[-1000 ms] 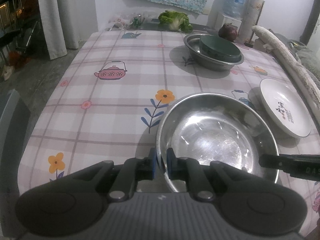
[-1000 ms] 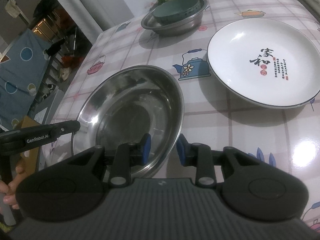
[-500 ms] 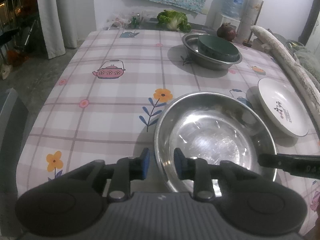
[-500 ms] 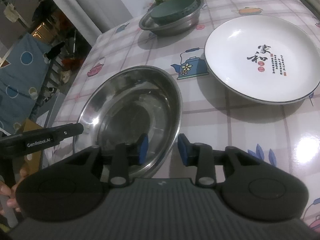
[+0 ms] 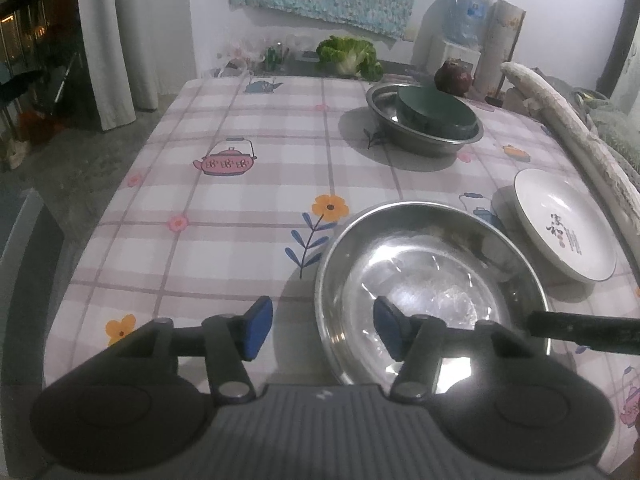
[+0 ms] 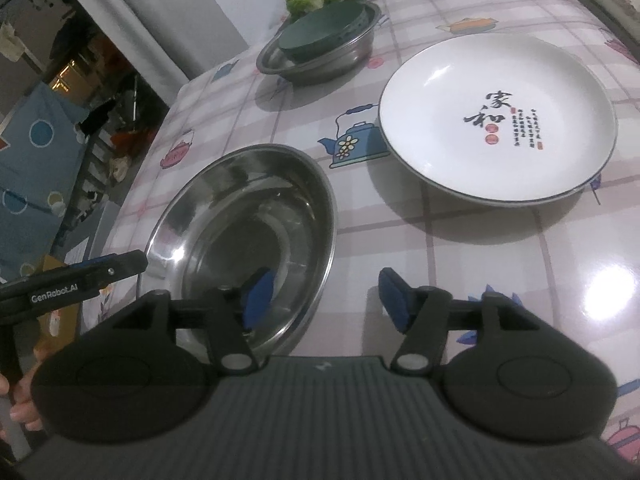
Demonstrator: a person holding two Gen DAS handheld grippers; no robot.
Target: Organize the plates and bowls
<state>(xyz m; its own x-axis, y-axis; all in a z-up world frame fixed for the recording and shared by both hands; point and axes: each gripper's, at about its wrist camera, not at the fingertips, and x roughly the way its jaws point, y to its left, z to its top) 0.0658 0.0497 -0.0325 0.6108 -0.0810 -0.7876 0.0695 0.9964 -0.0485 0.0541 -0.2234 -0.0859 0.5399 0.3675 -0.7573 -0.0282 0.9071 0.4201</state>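
Both tongs, left [image 5: 320,326] and right [image 6: 324,296], wide open, empty, straddling the near steel bowl's [image 5: 430,280] rim on the desk [image 5: 256,184].

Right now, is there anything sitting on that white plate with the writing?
No, the white plate holds nothing; in the right wrist view only its printed characters show on it.

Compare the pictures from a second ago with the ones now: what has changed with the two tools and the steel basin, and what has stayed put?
Both tools have opened. The left tool, shut on the near rim of the steel basin a second ago, let go and now straddles it with jaws wide. The right tool widened too, at the basin's opposite rim. The basin, the white plate and the far basin holding the green bowl stayed put on the table.
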